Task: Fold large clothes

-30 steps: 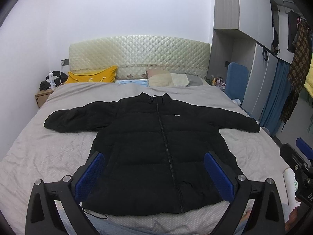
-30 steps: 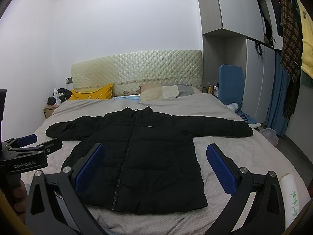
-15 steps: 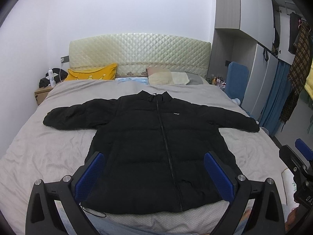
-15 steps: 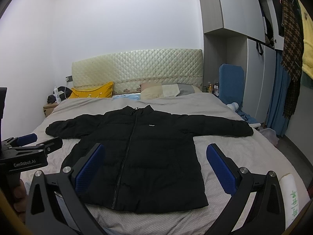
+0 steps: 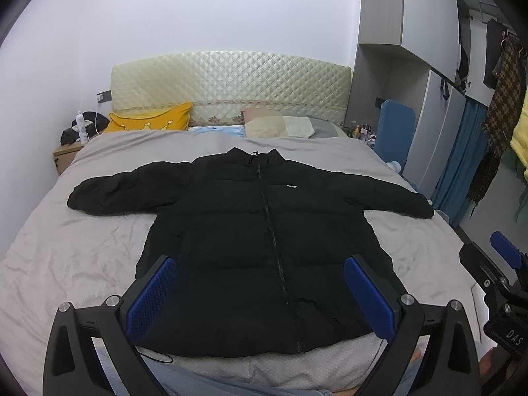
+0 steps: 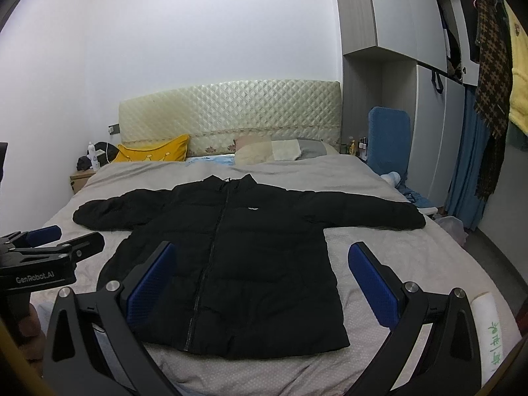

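"GenRobot.AI" is printed in white on the left gripper [image 6: 46,247], seen from the right wrist cam; "DAS" shows on the right gripper [image 5: 495,264] body in the left cam. A white roll [image 6: 491,323] w/ green characters, unreadable, lies on the bed [image 5: 66,257] right of the jacket [image 5: 264,247] hem. Small white chest logo on the jacket, too small to read.

Vs 1 s ago: jacket unmoved; the left cam sits slightly higher, so the headboard [image 5: 231,89] appears a bit lower in view.

Black puffer jacket lies flat, zipped, mid-bed. Long axis runs collar-to-hem, collar toward the headboard, hem toward the cams. Sleeves spread out to both sides.

Both grippers hover above the bed's foot, jaws spread wide, blue pads [image 5: 151,290] holding nothing, not touching the jacket.
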Available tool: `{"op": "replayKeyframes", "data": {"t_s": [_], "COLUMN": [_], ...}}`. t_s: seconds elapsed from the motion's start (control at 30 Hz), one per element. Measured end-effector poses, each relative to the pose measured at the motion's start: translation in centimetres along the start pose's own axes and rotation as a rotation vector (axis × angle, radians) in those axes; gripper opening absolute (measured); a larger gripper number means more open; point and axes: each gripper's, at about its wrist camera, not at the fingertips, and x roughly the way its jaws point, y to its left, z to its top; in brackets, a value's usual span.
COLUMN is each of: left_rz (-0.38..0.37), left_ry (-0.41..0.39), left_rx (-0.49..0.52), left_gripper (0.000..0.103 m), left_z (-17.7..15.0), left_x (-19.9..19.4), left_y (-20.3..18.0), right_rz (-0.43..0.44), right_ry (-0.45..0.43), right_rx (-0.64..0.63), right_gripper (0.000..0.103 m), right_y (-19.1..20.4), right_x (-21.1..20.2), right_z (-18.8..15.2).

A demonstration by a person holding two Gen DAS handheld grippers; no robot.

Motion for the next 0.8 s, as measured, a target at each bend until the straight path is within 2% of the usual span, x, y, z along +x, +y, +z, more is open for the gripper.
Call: {"op": "replayKeyframes", "data": {"t_s": [0.33, 0.5, 0.8], "left_rz": [0.006, 0.013, 0.015], "left_ry": [-0.004, 0.003, 0.003], "left_rx": [-0.019, -0.013, 0.009], "left_gripper": [0.103, 0.103, 0.103], "left_z": [-0.1, 0.1, 1.0], "left_x": [0.0, 0.5, 1.0], "left_y": [0.2, 0.2, -0.1], "right_rz": [0.016, 0.051, 0.045], "right_ry": [0.003, 0.001, -0.001], "right_rx": [0.007, 0.016, 0.015], "right_gripper": [0.103, 0.103, 0.103], "right_y": [-0.3, -0.2, -0.3], "right_x": [0.1, 0.2, 0.5], "right_z": [0.0, 0.3, 0.6]}}
